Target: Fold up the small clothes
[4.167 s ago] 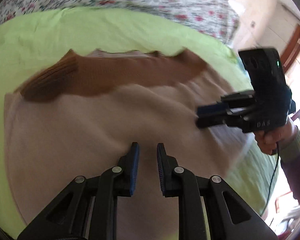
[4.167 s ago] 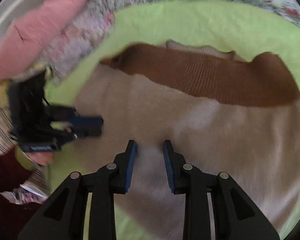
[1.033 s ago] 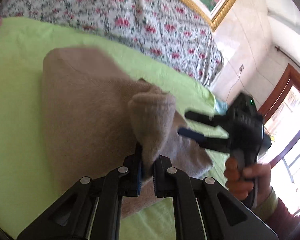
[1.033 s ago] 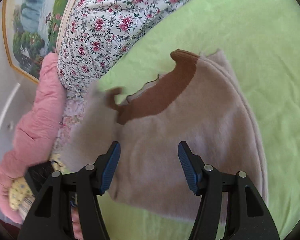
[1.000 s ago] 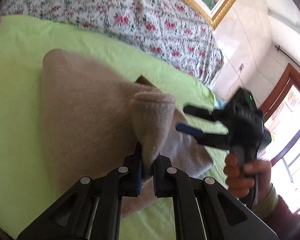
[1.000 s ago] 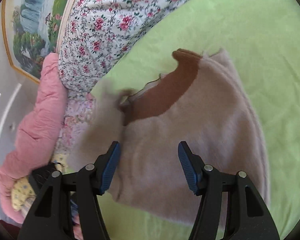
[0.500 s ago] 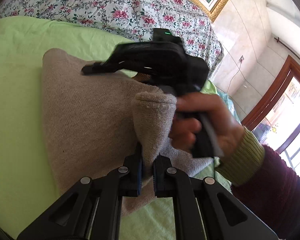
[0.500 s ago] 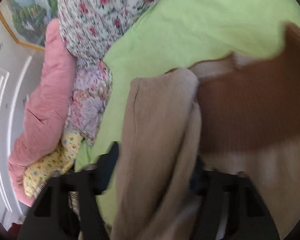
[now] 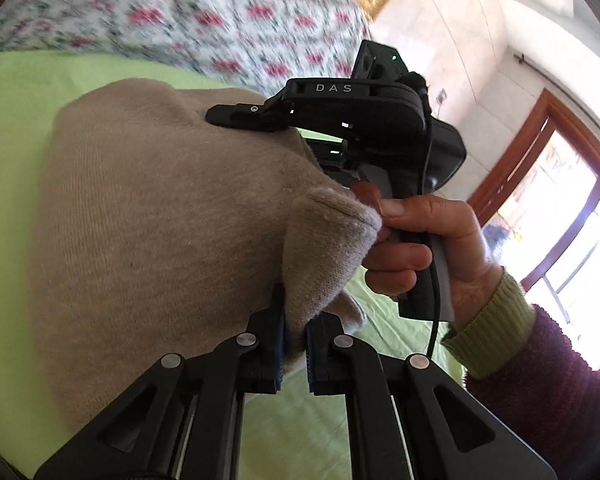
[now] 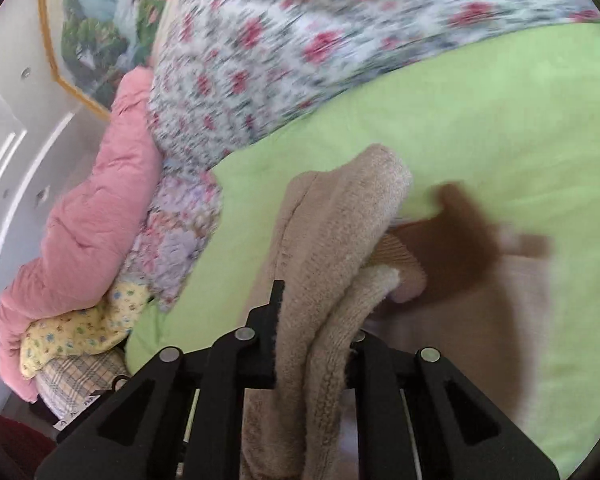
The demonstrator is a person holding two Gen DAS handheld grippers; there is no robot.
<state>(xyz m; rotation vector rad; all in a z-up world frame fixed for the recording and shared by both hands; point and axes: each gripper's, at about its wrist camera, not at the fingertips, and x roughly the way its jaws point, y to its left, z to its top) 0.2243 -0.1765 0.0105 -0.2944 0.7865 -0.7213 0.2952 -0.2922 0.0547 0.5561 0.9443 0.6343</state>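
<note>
A beige knit sweater (image 9: 160,220) with a brown band (image 10: 460,248) lies partly folded on the green sheet (image 9: 12,128). At the bottom of the left wrist view, my left gripper (image 9: 294,344) is shut on a raised fold of the sweater. A hand (image 9: 420,240) holds my right gripper (image 9: 224,116) over the sweater's far edge. In the right wrist view a thick beige fold (image 10: 332,264) fills the gap of the right gripper (image 10: 316,320). Its jaws are closing on that fold, and the right finger is mostly hidden behind the fabric.
A floral quilt (image 10: 300,40) borders the far side of the green sheet (image 10: 500,120). A pink duvet (image 10: 96,208) and patterned bedding (image 10: 80,328) are piled at the left. A wood-framed window (image 9: 560,200) stands at the right, and a dark red sleeve (image 9: 540,380) crosses the near right.
The right gripper swung in from the right, over the sweater to its far edge, and its wide jaws closed around a beige fold. The left gripper kept its grip and shifted sideways.
</note>
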